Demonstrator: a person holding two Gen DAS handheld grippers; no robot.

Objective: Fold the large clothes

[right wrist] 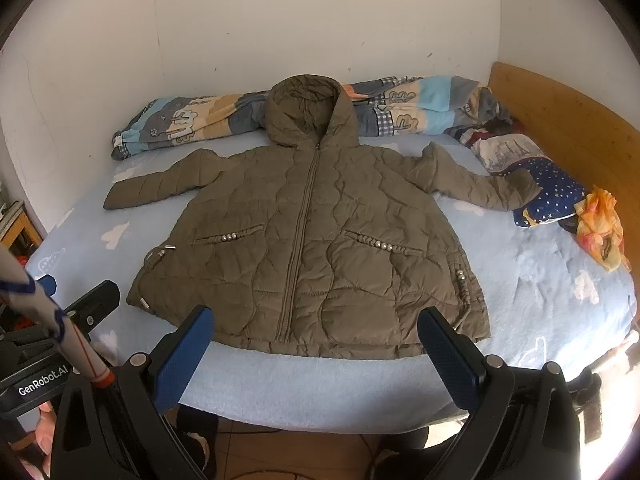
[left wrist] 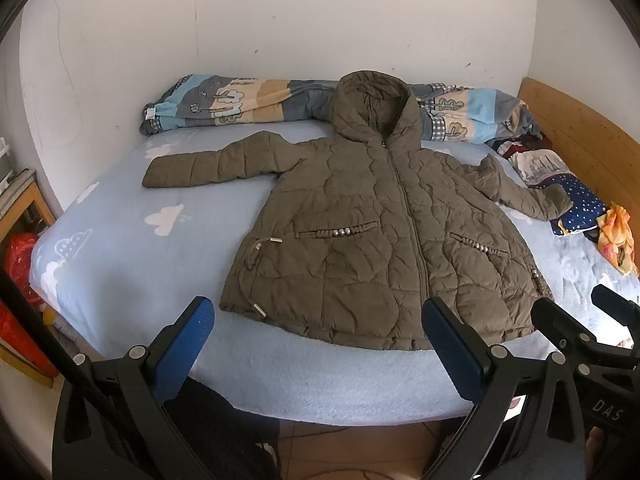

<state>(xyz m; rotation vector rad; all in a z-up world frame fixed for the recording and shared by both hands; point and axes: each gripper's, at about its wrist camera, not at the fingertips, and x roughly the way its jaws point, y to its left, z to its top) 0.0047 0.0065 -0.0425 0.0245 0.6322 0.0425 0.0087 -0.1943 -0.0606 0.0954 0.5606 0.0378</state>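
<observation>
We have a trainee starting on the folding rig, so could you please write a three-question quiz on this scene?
1. True or false: the jacket is zipped shut.
2. The hood rests against: A) the rolled quilt B) the headboard C) the starry pillow
3. What state are the left gripper and right gripper in?

Key: 1 true; 2 A; 3 both open, holding nothing.

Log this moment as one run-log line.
phase: pre-fold | olive quilted hooded jacket: flat, zipped, sleeves spread, on light blue bed sheet | left gripper: open, empty | right gripper: open, empty
</observation>
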